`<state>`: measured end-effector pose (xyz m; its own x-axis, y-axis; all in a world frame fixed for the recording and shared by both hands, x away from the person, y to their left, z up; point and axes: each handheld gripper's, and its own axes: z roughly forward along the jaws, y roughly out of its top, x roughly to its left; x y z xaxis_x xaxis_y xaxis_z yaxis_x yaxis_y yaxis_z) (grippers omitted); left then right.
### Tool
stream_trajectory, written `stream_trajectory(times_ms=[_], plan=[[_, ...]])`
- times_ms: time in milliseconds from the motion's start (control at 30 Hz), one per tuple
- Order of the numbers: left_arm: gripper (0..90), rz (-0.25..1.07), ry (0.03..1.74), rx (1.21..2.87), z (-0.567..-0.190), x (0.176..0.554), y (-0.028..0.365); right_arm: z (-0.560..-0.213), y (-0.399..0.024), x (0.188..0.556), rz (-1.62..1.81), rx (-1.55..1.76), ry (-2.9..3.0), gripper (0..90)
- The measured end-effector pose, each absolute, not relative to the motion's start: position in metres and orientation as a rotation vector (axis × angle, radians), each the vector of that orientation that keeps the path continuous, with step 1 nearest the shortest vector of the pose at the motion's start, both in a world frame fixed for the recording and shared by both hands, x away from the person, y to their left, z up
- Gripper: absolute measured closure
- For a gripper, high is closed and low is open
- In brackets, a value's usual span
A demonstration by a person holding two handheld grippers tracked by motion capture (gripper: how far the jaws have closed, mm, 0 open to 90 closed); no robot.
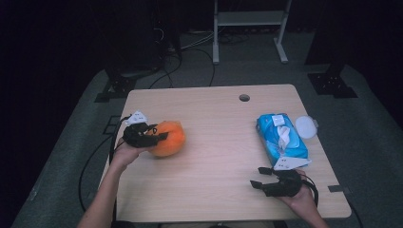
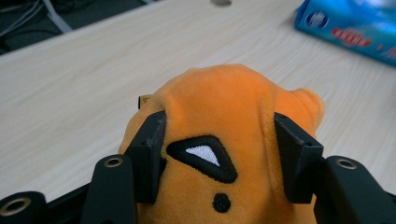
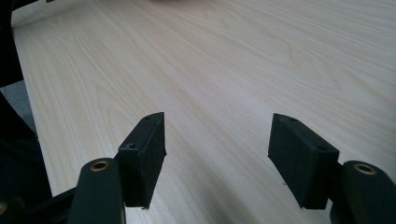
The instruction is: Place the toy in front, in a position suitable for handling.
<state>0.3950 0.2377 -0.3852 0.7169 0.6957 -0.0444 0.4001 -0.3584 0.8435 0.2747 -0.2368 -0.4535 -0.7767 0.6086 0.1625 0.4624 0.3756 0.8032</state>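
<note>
At about nine o'clock on the pale wood-grain table, the left gripper was clenched on a soft orange plush toy with a black-and-white embroidered triangle and a black dot stitched on it. Seen from the left gripper view, the two black jaws pressed into the plush from either side, denting the fabric between them. From above, the toy lay low at the table; whether it rested on the wood or was just clear of it could not be told.

Judging by this, the grasp was done, and carrying the toy and setting it down were left.

Toward four o'clock the right gripper hung released, jaws spread wide over bare wood in its own view, holding nothing. Just beyond it, at about three o'clock, lay a blue plastic pack of wet wipes with a white tissue pulled up, and beside that a round white lid near the right edge.

The toy sat near the left edge, so a move to nine o'clock had little room. The middle of the table, from the centre up to the small round cable hole at twelve o'clock, lay open, as did the near strip at six o'clock between the two forearms.
</note>
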Motion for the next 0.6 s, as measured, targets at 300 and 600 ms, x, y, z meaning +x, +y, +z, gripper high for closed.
stream_trajectory(times_ms=[300, 600], plan=[[43.8, 0.353, 0.71, 1.966, -0.361, 0.383, 0.212, -0.453, -0.238, 0.275, 1.363, 0.975, 2.46, 35.3], [43.8, 0.32, 0.571, 1.962, -0.346, 0.372, 0.172, -0.45, -0.245, 0.276, 1.373, 0.988, 2.432, 35.3]])
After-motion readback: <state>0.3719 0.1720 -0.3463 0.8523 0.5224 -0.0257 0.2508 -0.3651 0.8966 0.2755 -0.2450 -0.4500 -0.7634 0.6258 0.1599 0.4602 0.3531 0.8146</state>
